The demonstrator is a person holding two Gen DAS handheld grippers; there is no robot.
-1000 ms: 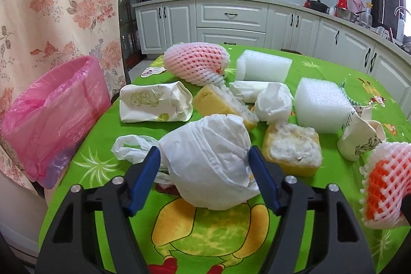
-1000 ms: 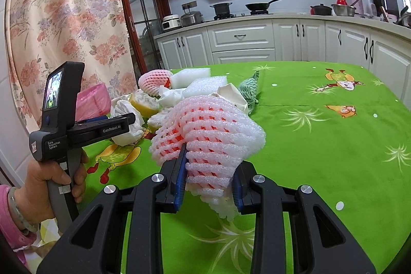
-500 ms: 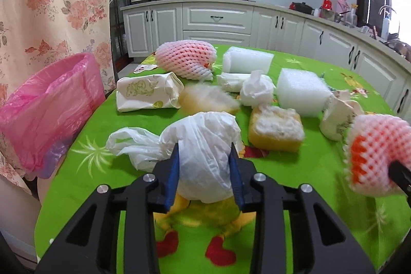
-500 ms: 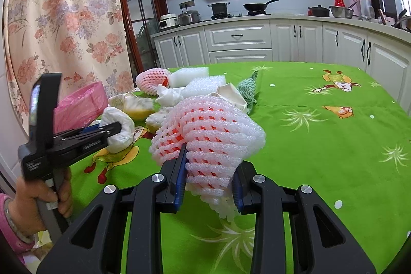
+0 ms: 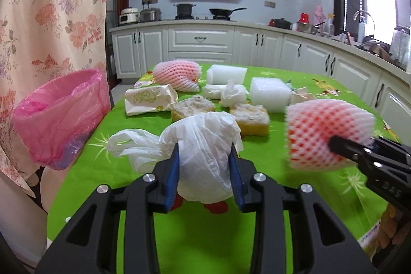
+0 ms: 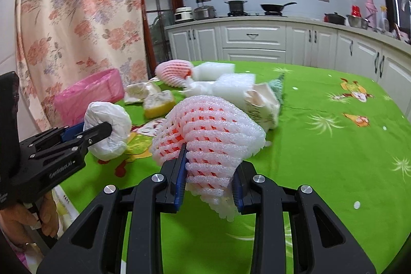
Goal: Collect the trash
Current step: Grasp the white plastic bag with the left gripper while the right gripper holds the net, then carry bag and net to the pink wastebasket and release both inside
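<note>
My left gripper (image 5: 204, 166) is shut on a crumpled white plastic bag (image 5: 203, 145), held just above the green tablecloth (image 5: 205, 235). The same bag (image 6: 108, 130) shows in the right wrist view at the left, in the left gripper (image 6: 102, 131). My right gripper (image 6: 209, 171) is shut on a pink-and-white foam fruit net (image 6: 210, 135); that net (image 5: 326, 132) appears at the right of the left wrist view. A bin lined with a pink bag (image 5: 61, 117) stands off the table's left edge.
Further back on the table lie a second foam net (image 5: 177, 75), white foam blocks (image 5: 268, 94), yellow sponge pieces (image 5: 253, 117), a printed paper pack (image 5: 147, 99) and crumpled tissue (image 5: 232, 94). A floral curtain (image 5: 51, 12) hangs at the left. Kitchen cabinets (image 5: 205, 45) run behind.
The left gripper's jaws closed on the white bag and lifted it back toward me. The right gripper with its foam net has drifted left, closer to the left gripper.
</note>
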